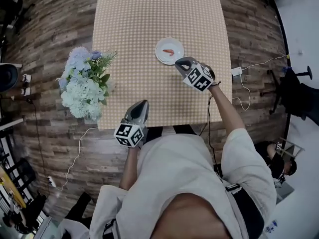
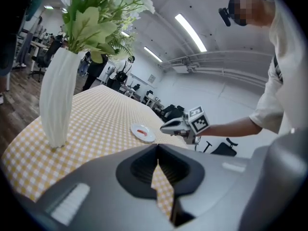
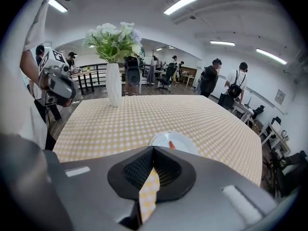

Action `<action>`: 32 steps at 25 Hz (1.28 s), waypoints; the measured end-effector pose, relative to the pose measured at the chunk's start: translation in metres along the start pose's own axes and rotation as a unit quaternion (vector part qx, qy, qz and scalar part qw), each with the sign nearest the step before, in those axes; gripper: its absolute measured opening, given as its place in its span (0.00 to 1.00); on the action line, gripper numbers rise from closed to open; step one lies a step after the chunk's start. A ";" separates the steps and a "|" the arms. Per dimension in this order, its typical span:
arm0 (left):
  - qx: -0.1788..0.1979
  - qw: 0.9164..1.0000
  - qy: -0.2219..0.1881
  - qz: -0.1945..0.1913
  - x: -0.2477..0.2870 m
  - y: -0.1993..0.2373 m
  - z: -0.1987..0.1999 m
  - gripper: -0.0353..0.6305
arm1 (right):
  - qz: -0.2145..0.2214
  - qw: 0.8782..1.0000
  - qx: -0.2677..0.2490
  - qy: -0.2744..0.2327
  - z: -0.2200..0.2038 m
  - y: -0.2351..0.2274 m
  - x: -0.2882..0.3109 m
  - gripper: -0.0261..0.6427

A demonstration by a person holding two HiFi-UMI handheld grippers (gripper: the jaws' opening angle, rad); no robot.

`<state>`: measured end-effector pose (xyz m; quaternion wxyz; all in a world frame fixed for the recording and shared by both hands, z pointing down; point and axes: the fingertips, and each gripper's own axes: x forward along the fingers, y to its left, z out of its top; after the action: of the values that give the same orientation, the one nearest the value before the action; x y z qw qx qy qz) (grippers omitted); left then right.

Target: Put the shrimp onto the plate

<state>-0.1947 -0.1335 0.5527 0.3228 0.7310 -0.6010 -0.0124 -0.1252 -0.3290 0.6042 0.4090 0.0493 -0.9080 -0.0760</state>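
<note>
We are seeing the shrimp (image 1: pixel 169 52) lying on the white plate (image 1: pixel 161 45), and we are holding the right gripper (image 1: pixel 180 63) just beside the plate's near rim, its 2 jaws pressed together on nothing. We are holding the left gripper (image 1: pixel 141 105) well apart from the plate on its near-left side, its 2 jaws likewise closed and empty. The vase of flowers (image 1: pixel 84 83) is standing farther left of the plate on the checked table (image 1: pixel 149 14).
</note>
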 end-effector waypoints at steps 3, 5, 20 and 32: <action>0.019 0.999 0.001 -0.033 0.001 -0.008 0.007 0.07 | -0.032 0.999 0.020 -0.006 0.002 0.014 -0.026 0.04; 0.033 0.998 0.002 -0.056 0.003 -0.018 0.011 0.07 | -0.058 0.997 0.050 -0.020 0.003 0.021 -0.047 0.04; 0.110 0.987 -0.018 -0.117 -0.023 -0.116 0.001 0.07 | -0.179 0.931 0.242 -0.205 -0.003 0.125 -0.206 0.04; 0.116 0.989 -0.021 -0.085 -0.081 -0.219 -0.098 0.07 | -0.148 0.916 0.277 -0.249 -0.070 0.255 -0.289 0.03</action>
<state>0.0129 -0.0013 0.4940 0.2211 0.8118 -0.5403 0.0146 0.1116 -0.0409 0.4832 0.1235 0.2740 -0.9475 0.1091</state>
